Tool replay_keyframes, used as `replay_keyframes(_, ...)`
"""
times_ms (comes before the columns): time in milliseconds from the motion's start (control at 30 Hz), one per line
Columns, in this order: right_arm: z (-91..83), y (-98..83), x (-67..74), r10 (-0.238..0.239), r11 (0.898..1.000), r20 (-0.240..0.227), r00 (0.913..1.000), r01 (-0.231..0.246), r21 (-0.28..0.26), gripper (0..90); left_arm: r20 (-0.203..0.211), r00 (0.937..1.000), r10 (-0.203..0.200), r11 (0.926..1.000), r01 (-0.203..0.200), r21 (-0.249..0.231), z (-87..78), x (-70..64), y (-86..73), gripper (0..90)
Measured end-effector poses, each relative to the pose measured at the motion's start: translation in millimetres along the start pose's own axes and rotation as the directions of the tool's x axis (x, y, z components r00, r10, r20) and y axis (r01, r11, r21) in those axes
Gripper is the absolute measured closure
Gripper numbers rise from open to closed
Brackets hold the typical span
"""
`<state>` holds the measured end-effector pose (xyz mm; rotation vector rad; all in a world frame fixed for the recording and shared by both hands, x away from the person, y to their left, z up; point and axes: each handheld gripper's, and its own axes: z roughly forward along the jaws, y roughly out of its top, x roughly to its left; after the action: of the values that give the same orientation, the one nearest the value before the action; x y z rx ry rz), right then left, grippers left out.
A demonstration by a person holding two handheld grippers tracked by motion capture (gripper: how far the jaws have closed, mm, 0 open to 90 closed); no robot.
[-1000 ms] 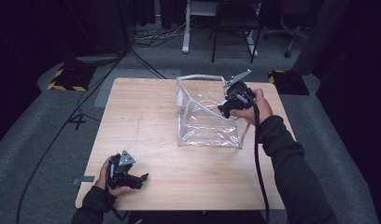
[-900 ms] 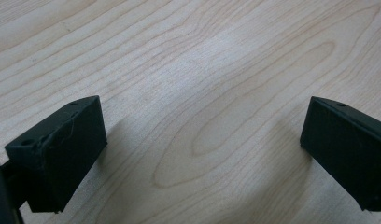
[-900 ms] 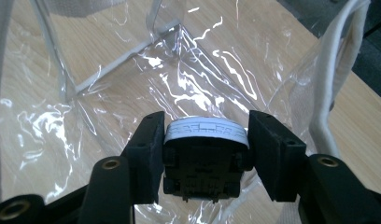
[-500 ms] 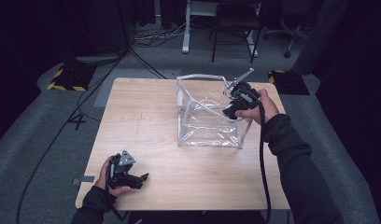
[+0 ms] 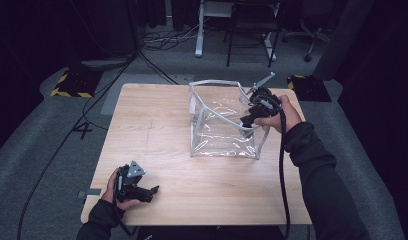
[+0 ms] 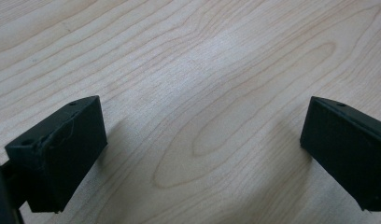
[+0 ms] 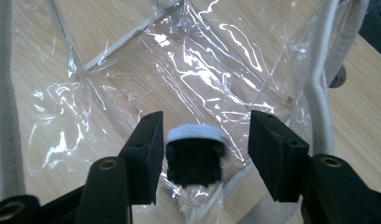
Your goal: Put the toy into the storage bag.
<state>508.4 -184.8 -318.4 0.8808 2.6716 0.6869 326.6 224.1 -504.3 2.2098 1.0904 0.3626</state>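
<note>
Over the last second the right gripper point(image 5: 248, 118) has edged toward the far right rim of the clear plastic bag point(image 5: 219, 131), which stands mid-tabletop point(image 5: 157, 125). Its jaws gape apart; a small black-and-white object point(image 7: 195, 156) sits between them, blurred, touching neither. The left gripper point(image 5: 147, 192) rests near the front-left corner, jaws wide over bare wood. No readable writing.

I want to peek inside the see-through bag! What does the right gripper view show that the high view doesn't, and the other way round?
Right gripper view alone: a small round white-and-black object between the open jaws, blurred, seemingly dropping into the bag.

High view alone: the left gripper resting open on the table's near-left corner, a person's sleeves, the grey floor.

Both: the clear plastic bag with white trim standing open, the right gripper, and the light wooden table.
</note>
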Motion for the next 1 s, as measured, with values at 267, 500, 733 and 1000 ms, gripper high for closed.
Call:
replay_keyframes(267, -2.2, -4.5, -1.7, 0.0, 1.0, 0.01, 0.9999, 0.0, -0.024, 47.8, -0.001, 1.0, 0.009, 1.0, -0.009, -0.001, 0.0, 0.6, 0.1, 0.6)
replay_keyframes(500, -4.2, -7.9, -2.2, 0.012, 0.998, 0.017, 0.9998, -0.011, -0.059, 47.5, 0.002, 1.0, -0.002, 1.0, 0.002, 0.0, 0.1, -0.1, 0.0, 0.6)
replay_keyframes(733, -5.9, -9.1, -2.5, 0.008, 0.996, 0.026, 0.9996, -0.005, -0.094, 47.2, 0.006, 1.0, -0.002, 1.0, 0.002, 0.0, 0.2, 0.0, -0.1, 0.6)
replay_keyframes(1000, -9.7, -8.0, 1.3, 0.013, 0.988, 0.028, 0.9995, -0.009, -0.152, 44.6, 0.007, 1.0, -0.002, 1.0, 0.002, 0.002, 0.1, 0.0, -0.1, 0.7)
